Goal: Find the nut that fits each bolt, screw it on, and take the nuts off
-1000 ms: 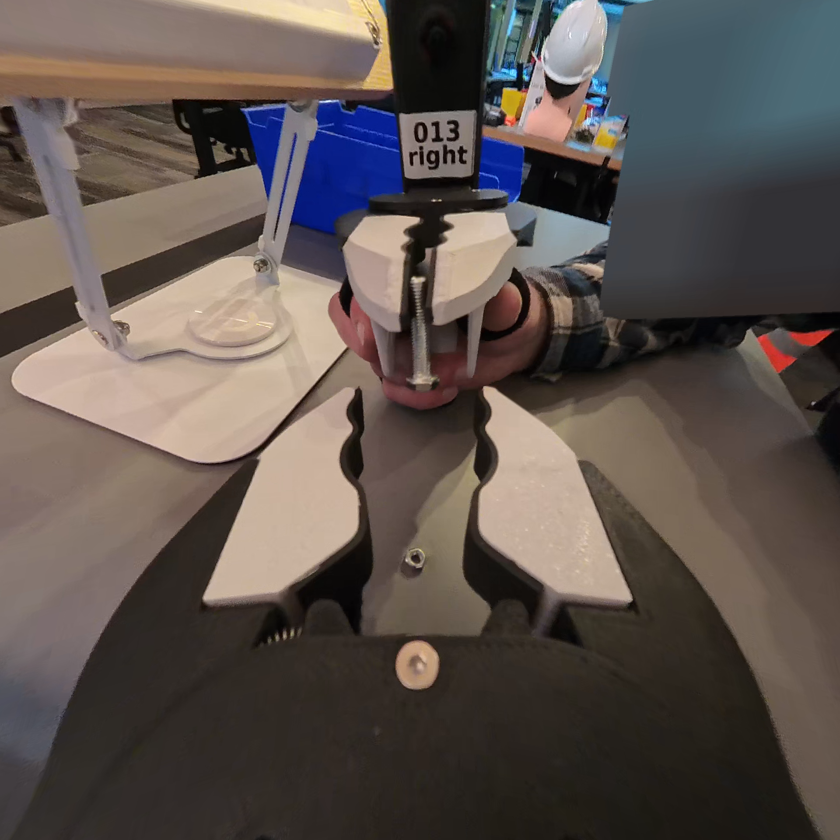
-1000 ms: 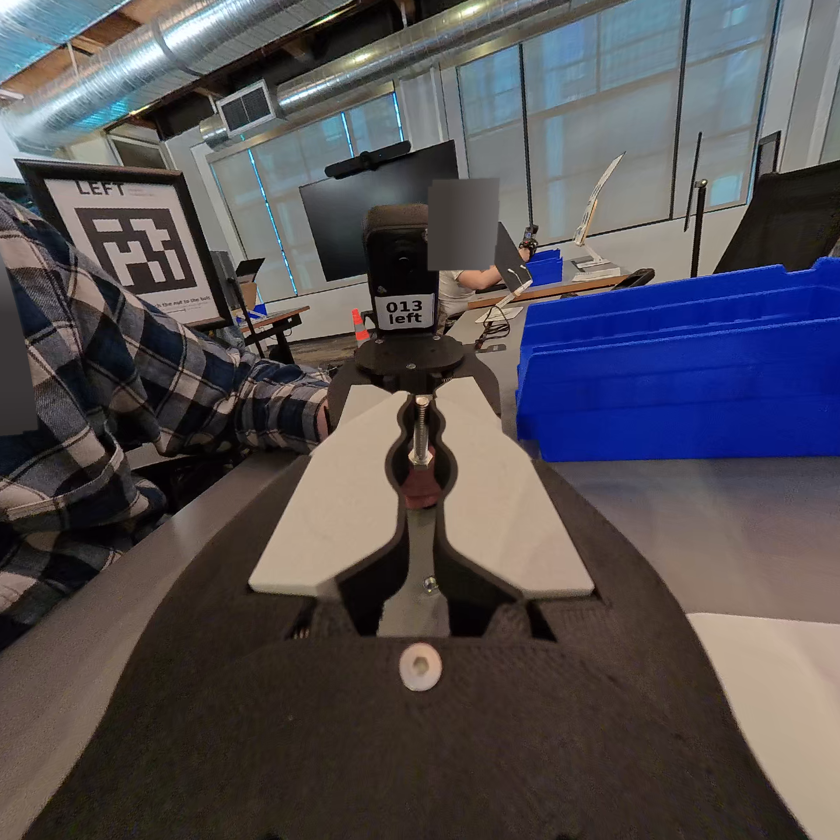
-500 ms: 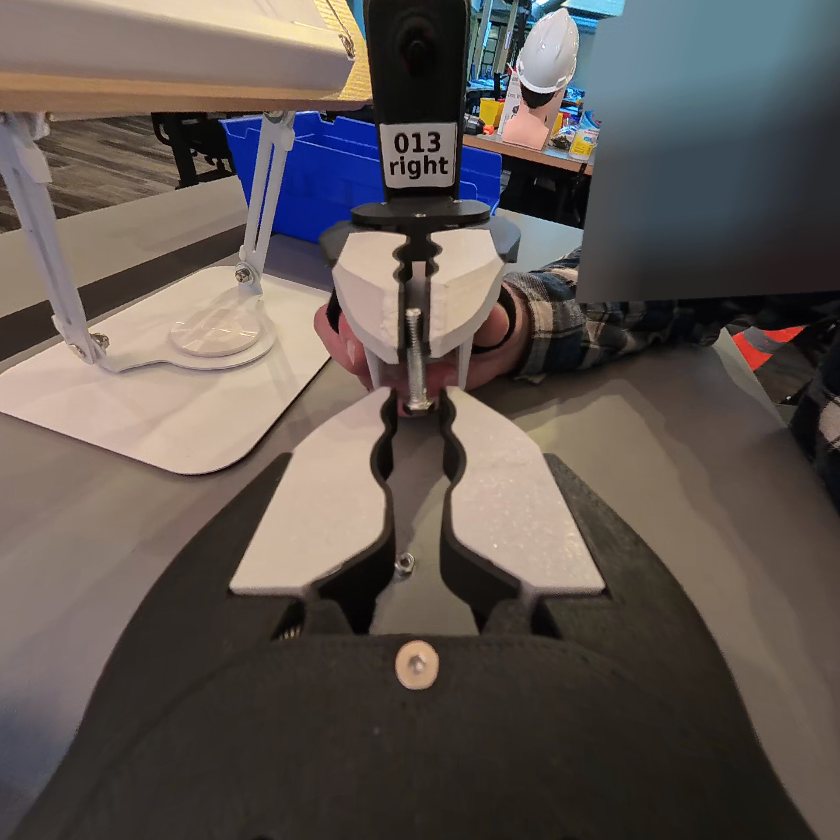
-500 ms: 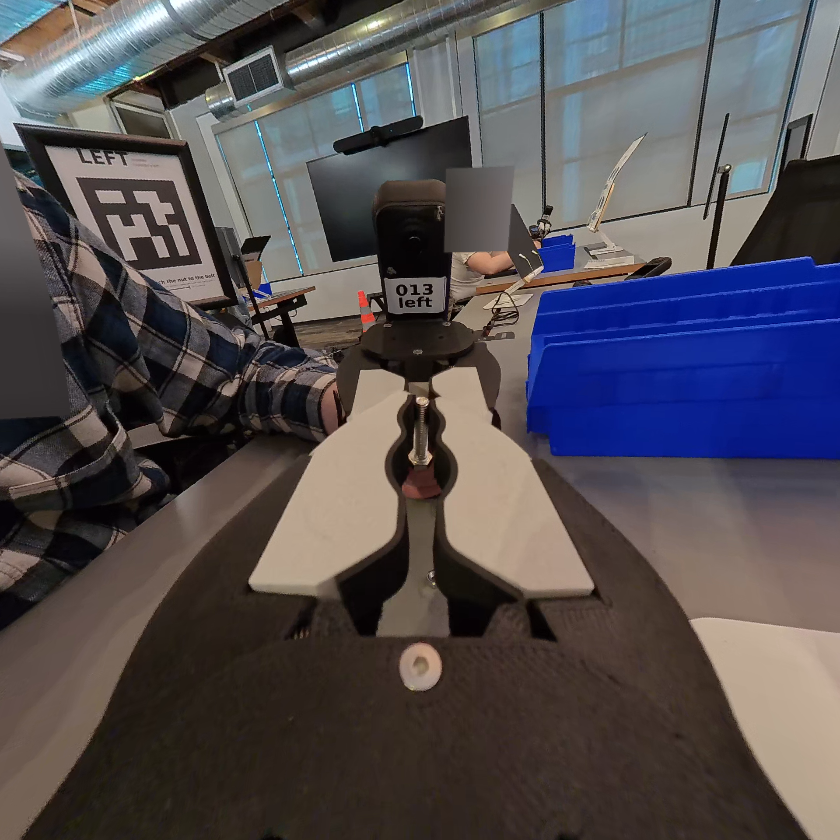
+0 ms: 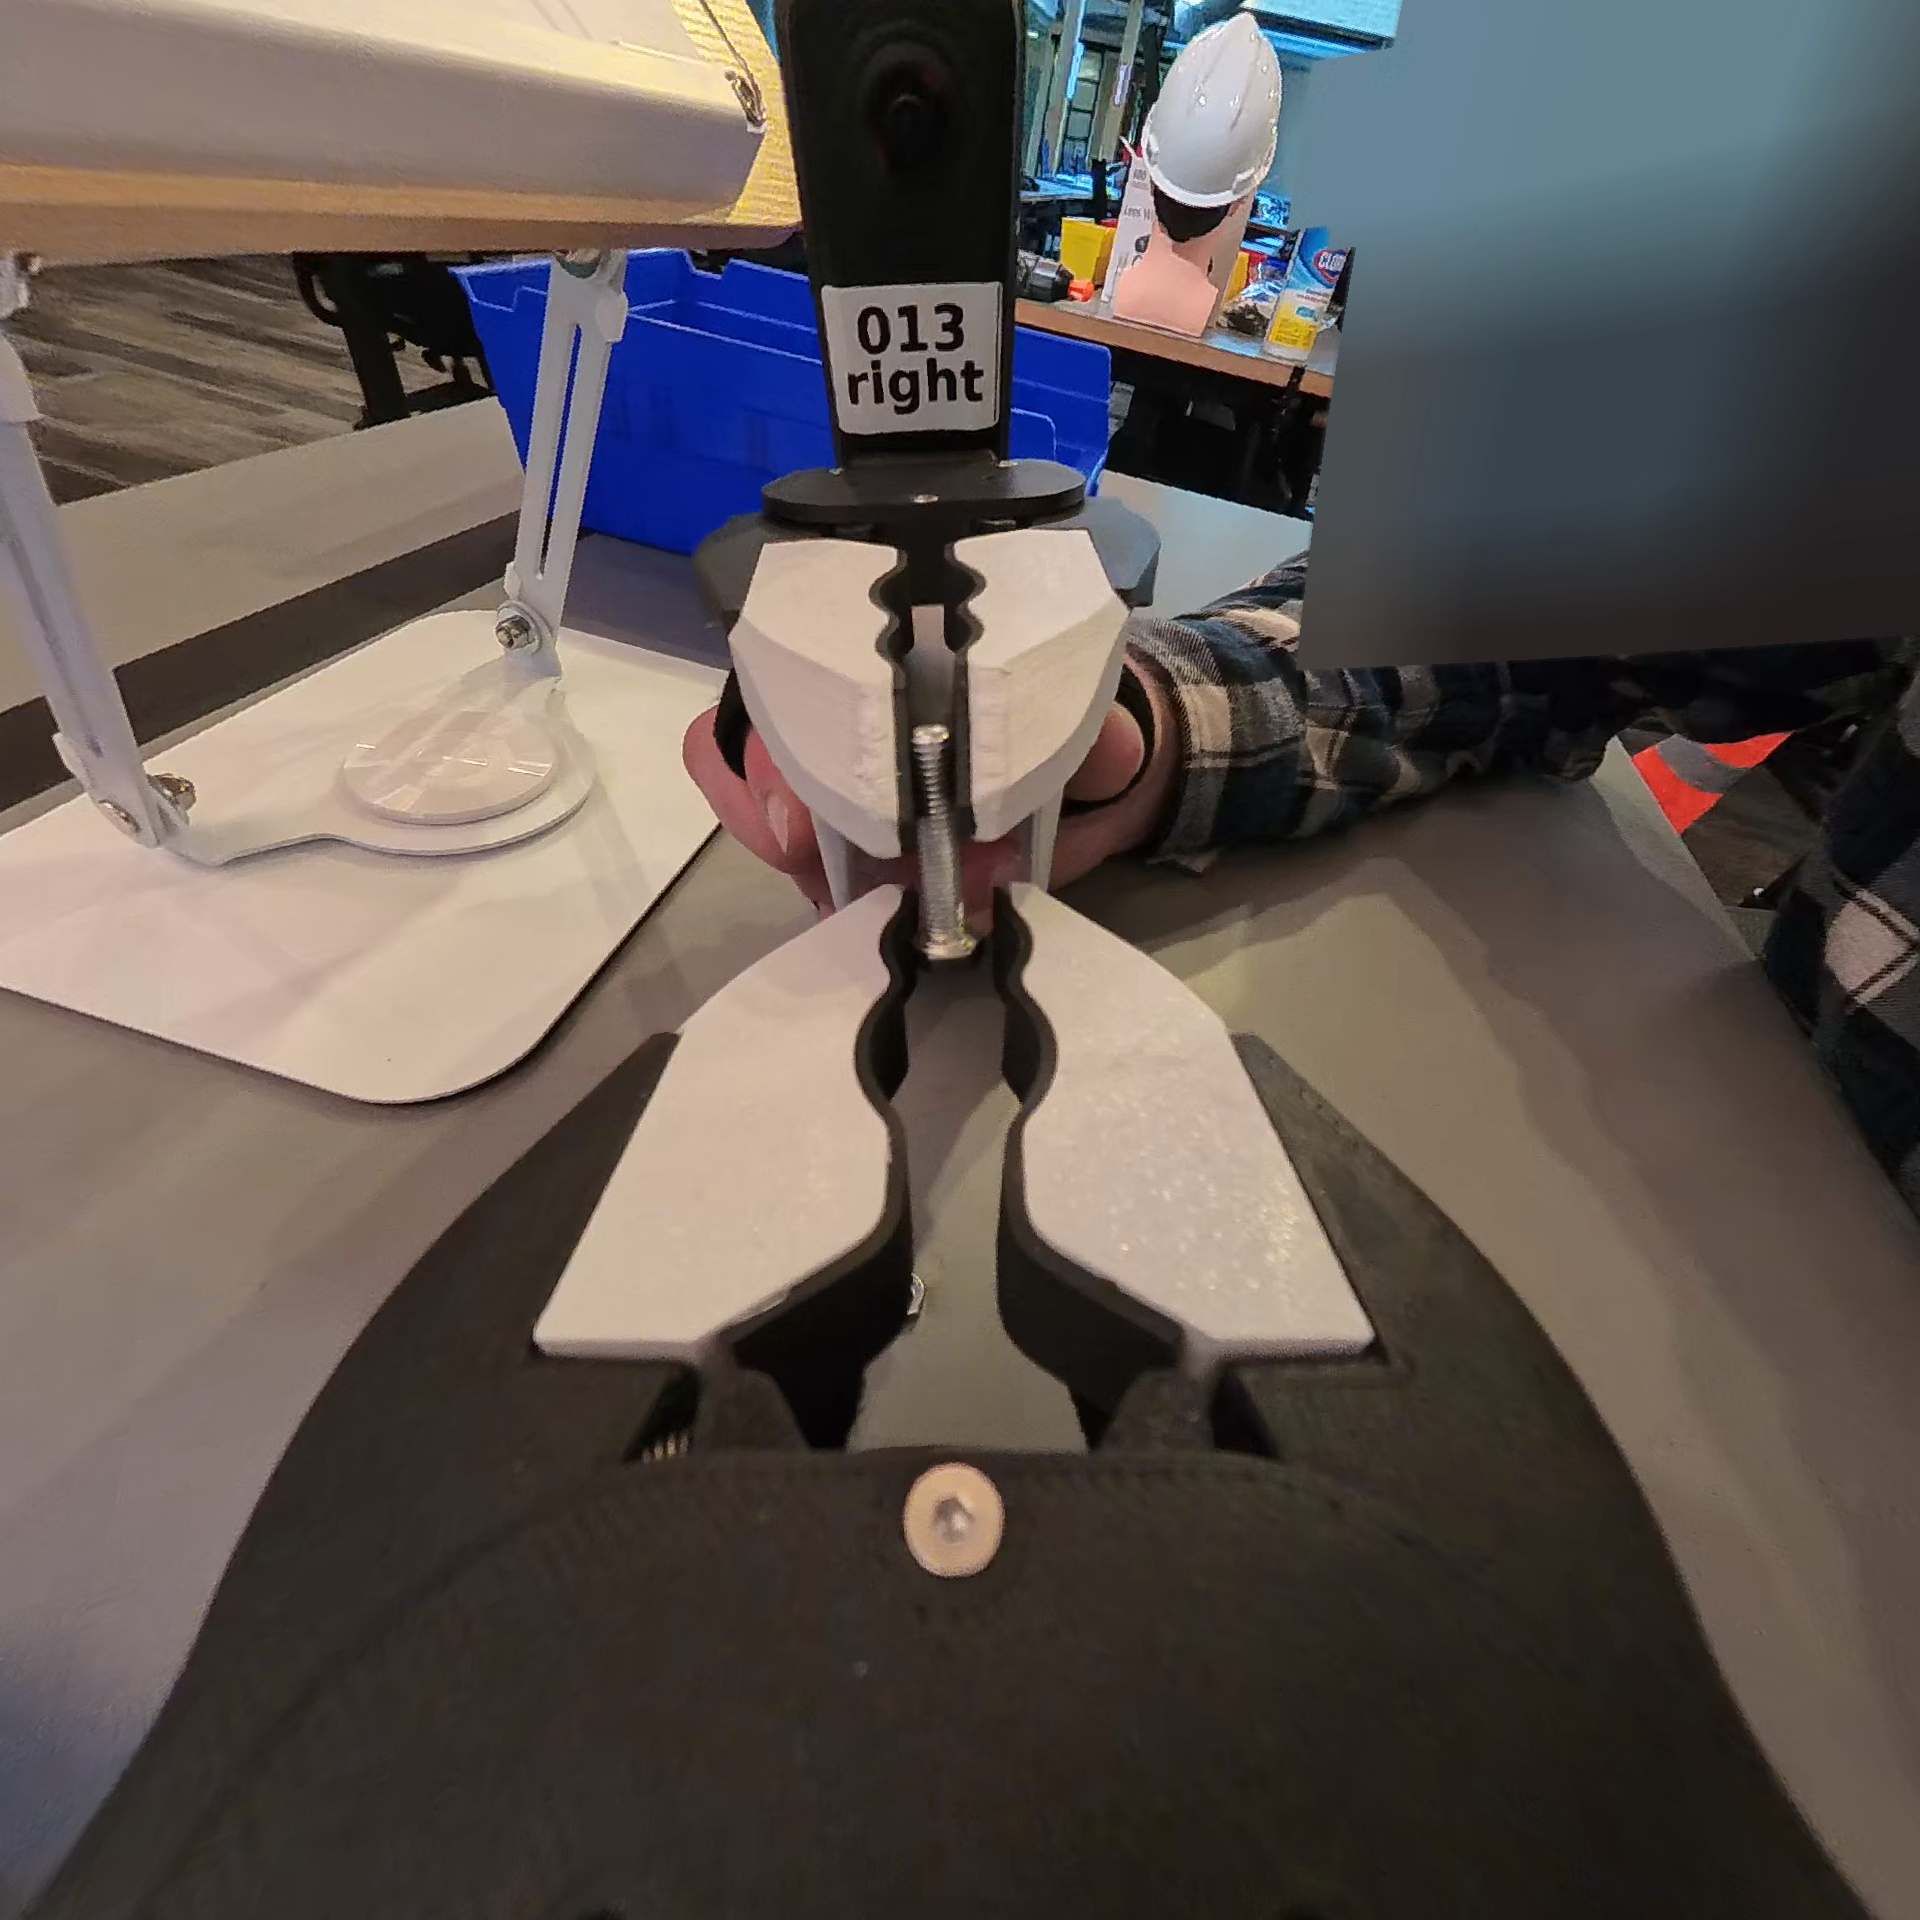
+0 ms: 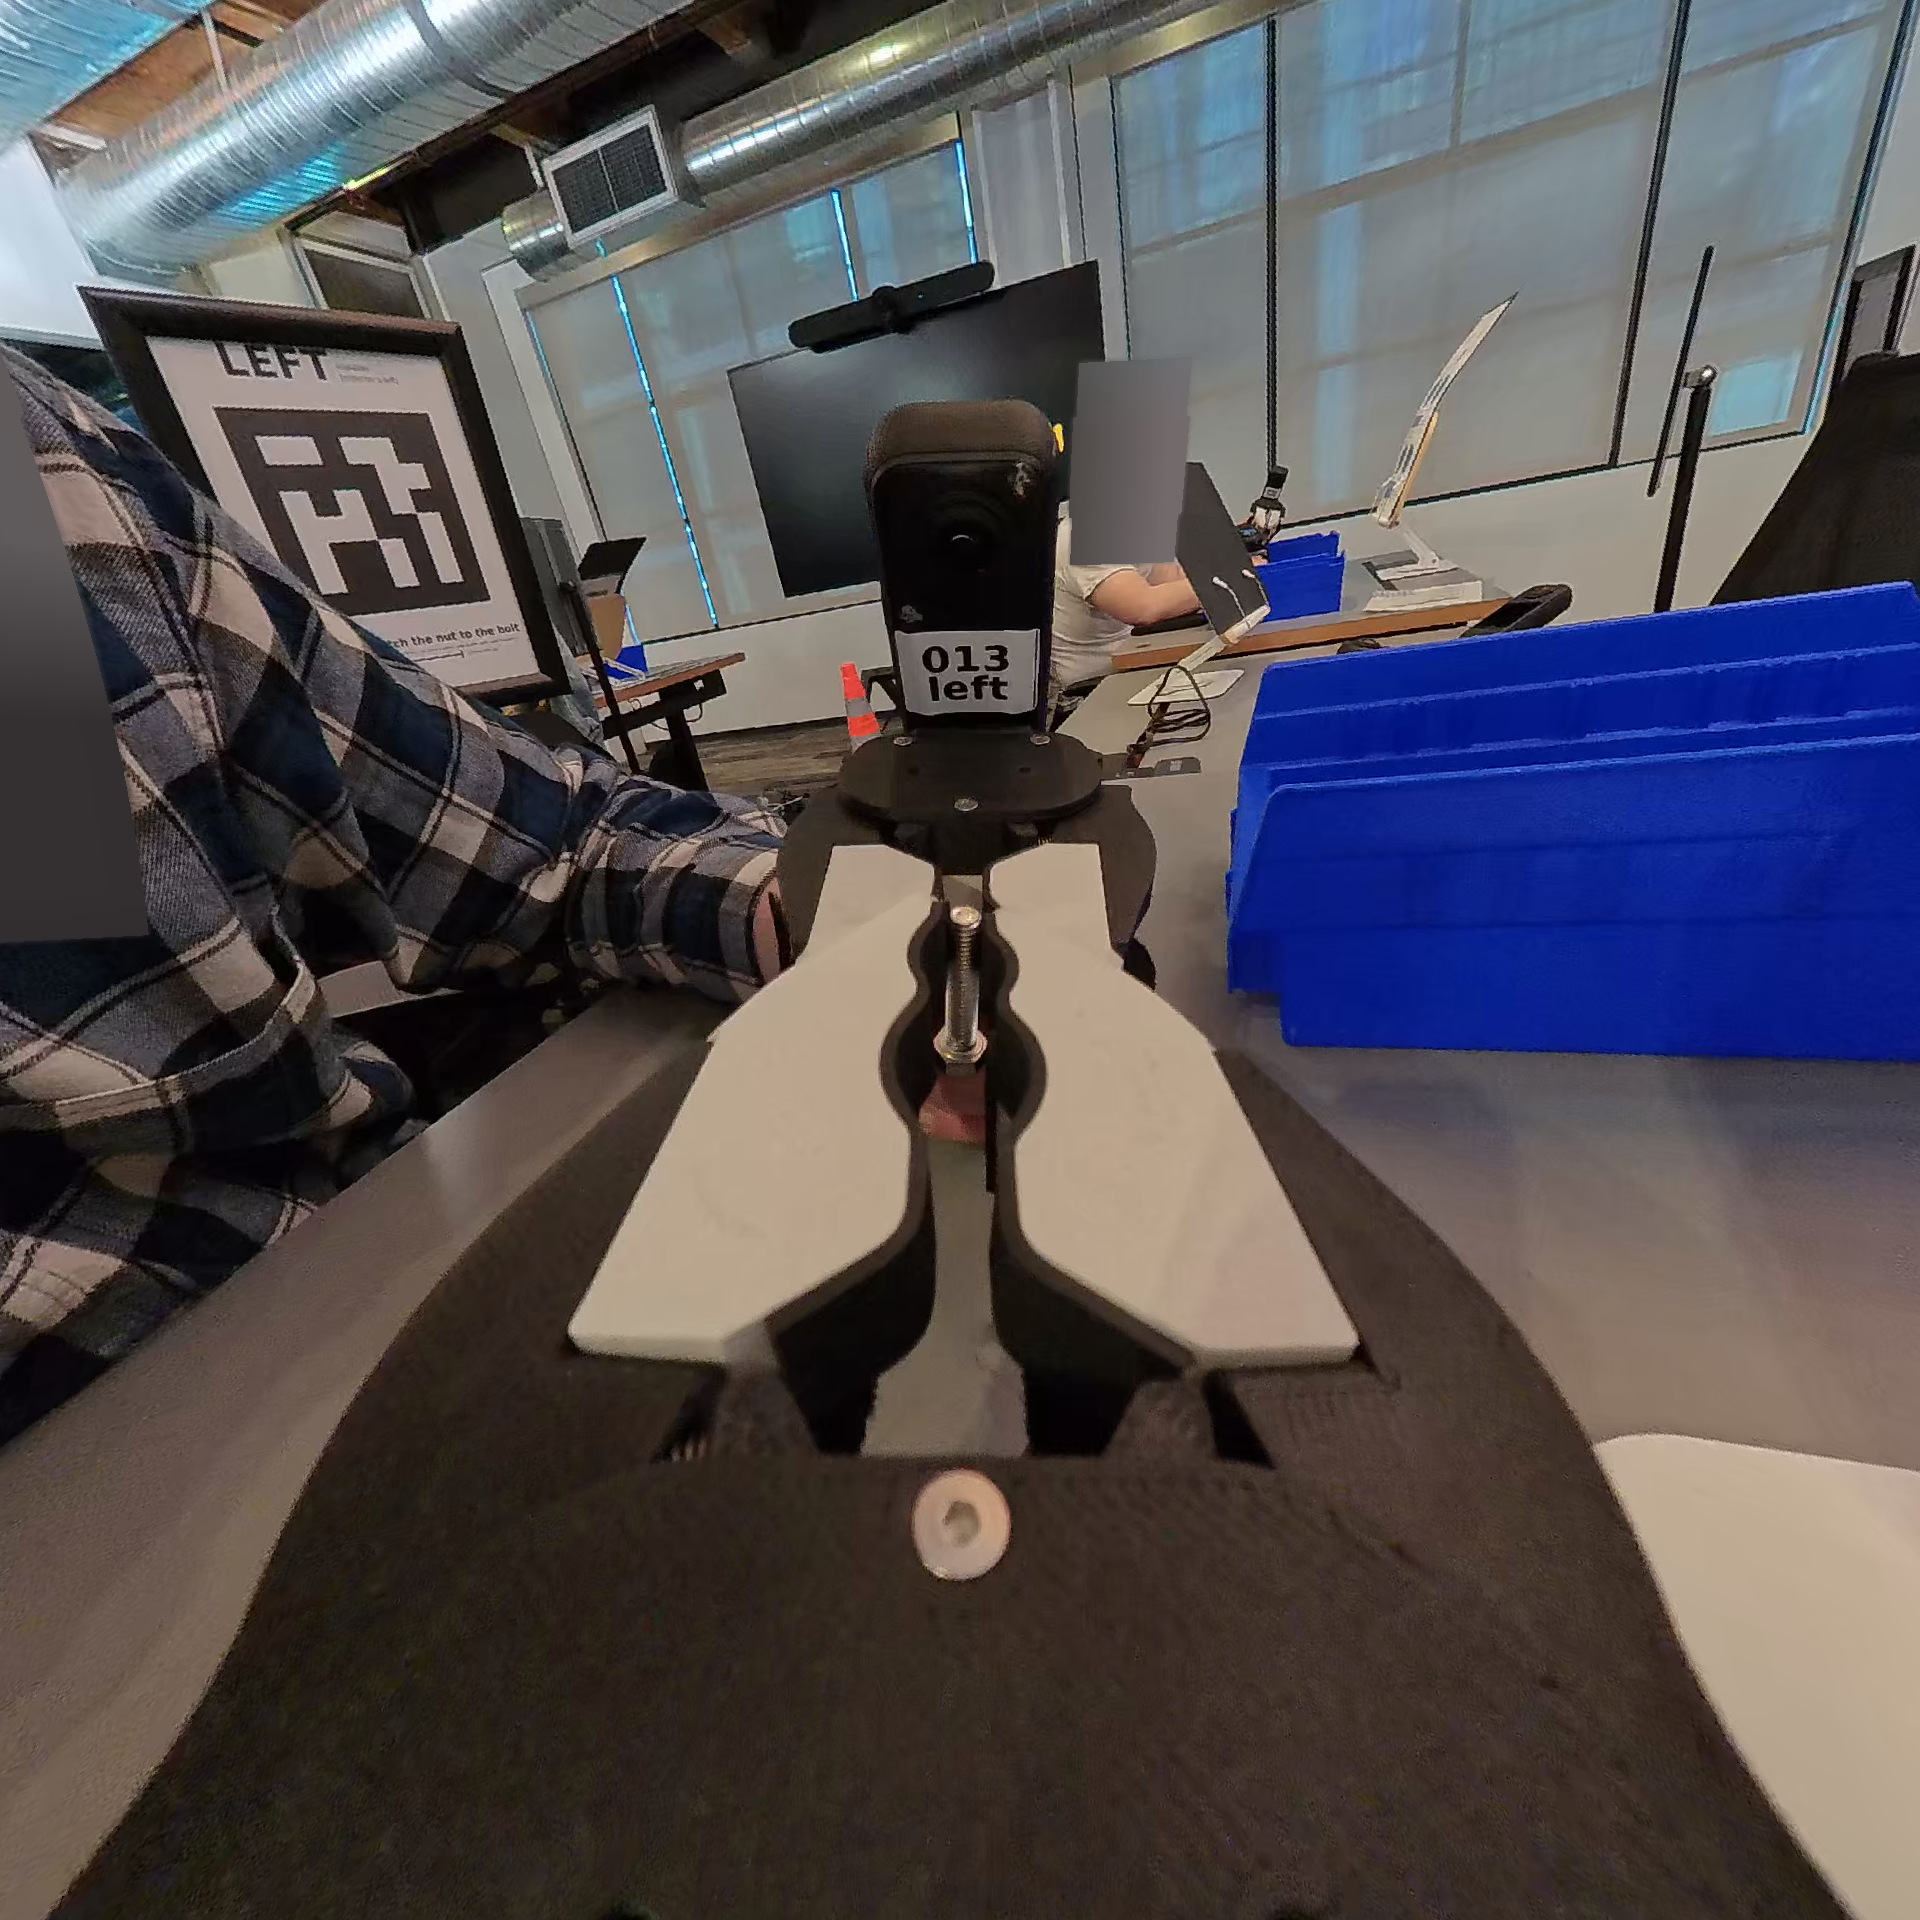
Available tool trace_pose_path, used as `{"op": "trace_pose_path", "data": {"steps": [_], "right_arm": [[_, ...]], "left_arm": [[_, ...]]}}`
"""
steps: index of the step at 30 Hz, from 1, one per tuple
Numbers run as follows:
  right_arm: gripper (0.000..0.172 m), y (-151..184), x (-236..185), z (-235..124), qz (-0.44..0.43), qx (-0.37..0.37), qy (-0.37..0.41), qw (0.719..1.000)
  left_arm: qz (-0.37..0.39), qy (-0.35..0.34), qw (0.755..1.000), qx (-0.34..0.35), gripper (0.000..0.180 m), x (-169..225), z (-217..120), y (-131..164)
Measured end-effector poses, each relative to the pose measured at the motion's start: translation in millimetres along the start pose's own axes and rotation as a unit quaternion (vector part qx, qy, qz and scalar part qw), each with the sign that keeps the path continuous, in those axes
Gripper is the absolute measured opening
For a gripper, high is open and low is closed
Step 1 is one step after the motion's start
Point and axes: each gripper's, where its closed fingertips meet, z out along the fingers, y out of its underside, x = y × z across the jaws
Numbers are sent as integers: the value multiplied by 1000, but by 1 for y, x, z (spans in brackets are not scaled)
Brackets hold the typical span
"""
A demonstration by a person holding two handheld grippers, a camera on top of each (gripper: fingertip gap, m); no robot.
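Pinching the silver bolt (image 5: 940, 831) by its shank, the right tool (image 5: 932, 831) holds it above the grey table (image 5: 1455, 1039), while the left tool (image 5: 943, 940) clamps its fingertips around the nut (image 5: 943, 943) at the bolt's near end.

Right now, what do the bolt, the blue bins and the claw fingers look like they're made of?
Bolt: bright silvery metal, probably steel, judging by its shiny threads. Blue bins: moulded plastic, uniform colour, dull sheen. Claw fingers: matte white faces with a grainy texture over black undersides, probably printed plastic.
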Motion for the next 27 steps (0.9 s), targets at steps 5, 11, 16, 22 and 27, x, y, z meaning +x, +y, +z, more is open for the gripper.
{"op": "trace_pose_path", "data": {"steps": [5, 11, 16, 22, 27], "right_arm": [[5, 0, -2, 1, 0, 2, -6, 1000], [5, 0, -3, 1, 0, 1, -9, 1000], [5, 0, -3, 1, 0, 1, -10, 1000], [5, 1, -4, 2, -2, -2, -12, 1000], [5, 1, -4, 2, -2, -2, -12, 1000]], "left_arm": [[4, 4, 1000, -4, 10, 2, 1, 1], [6, 4, 1000, -3, 7, 2, 1, 1], [1, 8, 1000, -2, 7, 3, 1, 1], [-5, 16, 1000, 6, 7, 5, 1, -2], [-9, 16, 1000, 5, 7, 4, 1, -2]]}}
